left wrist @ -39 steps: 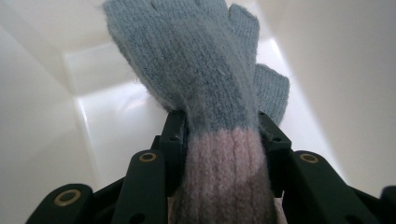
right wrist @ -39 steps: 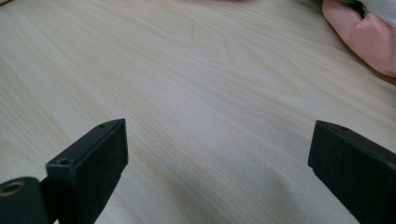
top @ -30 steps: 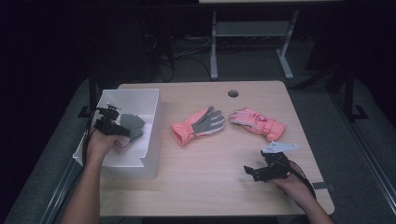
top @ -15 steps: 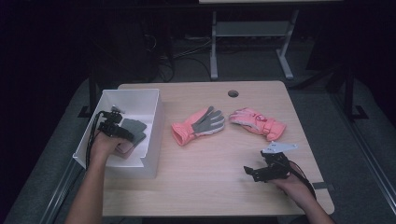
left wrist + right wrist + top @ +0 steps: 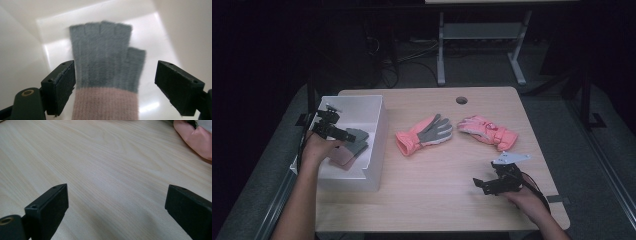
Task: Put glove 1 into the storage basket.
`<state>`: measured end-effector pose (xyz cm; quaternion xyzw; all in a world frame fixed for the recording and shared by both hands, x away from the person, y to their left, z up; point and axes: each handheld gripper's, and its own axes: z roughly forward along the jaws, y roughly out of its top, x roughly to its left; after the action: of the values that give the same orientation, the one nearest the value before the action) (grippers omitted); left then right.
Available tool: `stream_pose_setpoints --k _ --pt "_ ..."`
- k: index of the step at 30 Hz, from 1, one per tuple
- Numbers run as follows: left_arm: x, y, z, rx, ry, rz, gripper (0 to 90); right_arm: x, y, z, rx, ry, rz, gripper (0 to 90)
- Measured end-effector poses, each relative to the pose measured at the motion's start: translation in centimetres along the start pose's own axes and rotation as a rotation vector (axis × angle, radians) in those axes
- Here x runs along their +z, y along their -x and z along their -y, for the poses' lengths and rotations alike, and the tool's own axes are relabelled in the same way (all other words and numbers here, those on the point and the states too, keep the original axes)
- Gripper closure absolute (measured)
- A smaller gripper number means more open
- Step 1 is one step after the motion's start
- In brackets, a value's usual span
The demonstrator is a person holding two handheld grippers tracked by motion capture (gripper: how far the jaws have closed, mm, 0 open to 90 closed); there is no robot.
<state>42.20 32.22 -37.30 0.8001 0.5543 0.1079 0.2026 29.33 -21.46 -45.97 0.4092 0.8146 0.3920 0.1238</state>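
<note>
Dim surroundings frame a pale wooden table (image 5: pixel 437 200), where a grey fingerless knit glove with a pink cuff (image 5: pixel 105 70) is seen lying released in the white plastic bin (image 5: pixel 374 145) at nine o'clock, between the just-opened, wide-apart jaws of the left gripper (image 5: pixel 115 87). The placing step is judged done; next, one of the coral-pink padded gloves (image 5: pixel 424 135) near the table's centre is to be fetched, perhaps by the right gripper (image 5: pixel 484 184), held at five o'clock with jaws apart and empty.

We note a fingerless glove (image 5: pixel 105 67), grey with a dusty pink ribbed cuff, in the white bin (image 5: pixel 374 125). On the pale wood-grain table (image 5: pixel 452 200): one coral-and-grey glove (image 5: pixel 424 135), one pink glove (image 5: pixel 487 131). Gripper jaws are black.
</note>
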Motion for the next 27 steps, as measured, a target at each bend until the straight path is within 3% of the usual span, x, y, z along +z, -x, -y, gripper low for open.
stream_pose_setpoints --k 1,7,15,19,20,27 --pt "-0.4 0.1 -0.1 -0.007 0.011 0.013 16.5 0.0 0.0 0.0 0.0 0.0 0.0 4.5" --pt "-3.1 0.7 -0.7 0.037 0.076 0.079 13.6 0.0 0.0 0.0 -0.002 -0.001 0.001 4.5" --pt "-5.8 2.1 -1.7 0.082 0.149 0.122 13.6 0.0 0.0 0.0 -0.002 -0.001 0.0 4.5" --pt "-6.7 3.4 -2.2 0.113 0.193 0.162 13.8 0.1 0.0 0.0 -0.002 0.0 -0.001 4.5" --pt "-7.0 4.2 -2.4 0.133 0.206 0.181 13.8 0.1 0.0 0.0 -0.002 0.001 -0.001 4.5" --pt "-7.1 6.8 -3.0 0.165 0.245 0.25 14.0 0.1 0.0 0.0 0.0 -0.001 0.0 4.5"
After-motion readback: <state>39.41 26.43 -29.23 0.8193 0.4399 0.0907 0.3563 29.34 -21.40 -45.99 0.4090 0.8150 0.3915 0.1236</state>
